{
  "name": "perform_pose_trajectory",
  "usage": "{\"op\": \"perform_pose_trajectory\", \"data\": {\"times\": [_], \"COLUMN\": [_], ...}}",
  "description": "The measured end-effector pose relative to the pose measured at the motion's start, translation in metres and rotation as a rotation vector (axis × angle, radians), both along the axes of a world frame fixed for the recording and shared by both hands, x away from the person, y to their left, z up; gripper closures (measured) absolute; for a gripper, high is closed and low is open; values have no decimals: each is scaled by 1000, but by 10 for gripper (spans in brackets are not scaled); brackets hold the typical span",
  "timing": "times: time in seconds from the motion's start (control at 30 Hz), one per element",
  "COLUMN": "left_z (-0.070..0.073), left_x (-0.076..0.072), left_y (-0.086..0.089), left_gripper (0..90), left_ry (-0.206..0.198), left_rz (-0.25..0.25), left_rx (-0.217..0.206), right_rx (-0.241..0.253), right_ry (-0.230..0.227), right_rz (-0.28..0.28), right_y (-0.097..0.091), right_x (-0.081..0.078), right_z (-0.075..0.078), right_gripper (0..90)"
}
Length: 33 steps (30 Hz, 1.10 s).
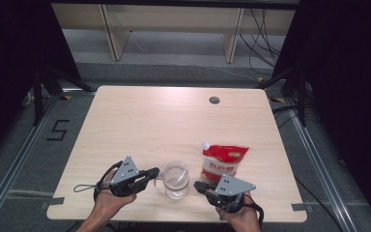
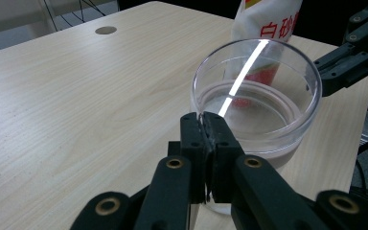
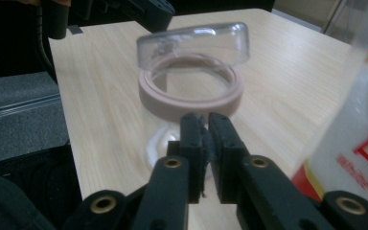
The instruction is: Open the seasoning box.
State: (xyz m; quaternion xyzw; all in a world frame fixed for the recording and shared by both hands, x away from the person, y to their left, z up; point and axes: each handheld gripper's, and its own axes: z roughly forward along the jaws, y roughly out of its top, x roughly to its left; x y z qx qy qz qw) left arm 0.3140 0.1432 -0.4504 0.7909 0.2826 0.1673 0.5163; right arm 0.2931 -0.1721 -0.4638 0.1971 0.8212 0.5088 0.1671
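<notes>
High view: a clear glass jar [image 1: 177, 180] stands near the front edge of a light wooden table [image 1: 149, 121], between the left gripper [image 1: 153, 172] and the right gripper [image 1: 197, 185]. A red and white pouch [image 1: 223, 161] stands just behind the right gripper.

Left gripper view: the jaws are clenched on the jar's near rim [image 2: 206, 116]. Red Chinese characters mark the pouch [image 2: 268, 24].

Right gripper view: the jaws are pressed together just before the jar [image 3: 191, 86]; whether they pinch its rim cannot be told.
</notes>
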Motion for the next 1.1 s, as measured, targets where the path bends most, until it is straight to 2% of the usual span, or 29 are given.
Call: {"op": "perform_pose_trajectory", "data": {"times": [0.13,0.2,0.3,0.37,0.43,0.47,0.5,0.53,0.63,0.73,0.77,0.83,0.93,0.97,1.03,1.1], "left_z": [-2,-3,-5,-7,-7,-8,-8,-9,-9,-9,-9,-9,-9,-9,-9,-10], "left_x": [0,1,2,2,3,3,3,2,2,2,2,2,2,1,2,1], "left_y": [0,1,1,1,2,3,3,2,2,2,2,2,3,3,3,4], "left_gripper": [884,886,887,889,887,887,886,882,880,880,880,879,873,873,866,861], "left_ry": [4,-2,4,12,8,5,9,30,23,16,14,14,11,10,-4,7], "left_rz": [1,-2,1,8,5,1,5,21,17,14,17,15,11,15,2,15], "left_rx": [-8,-14,5,-9,5,4,4,-15,-14,-13,-5,-9,-11,1,13,-2], "right_rx": [4,-2,1,2,11,4,11,17,7,23,19,22,12,13,6,3], "right_ry": [-19,-13,-31,-37,-40,-41,-43,-44,-53,-50,-77,-58,-71,-59,-65,-74], "right_rz": [6,15,25,26,39,22,32,33,31,29,46,49,67,64,89,90], "right_y": [9,12,17,21,24,25,26,27,30,33,35,39,48,49,57,59], "right_x": [3,3,4,4,5,5,6,6,7,7,9,8,8,8,9,9], "right_z": [1,3,6,8,9,10,10,10,12,14,15,17,19,20,21,21], "right_gripper": [900,900,900,900,900,900,900,900,897,895,894,892,889,889,889,889]}}
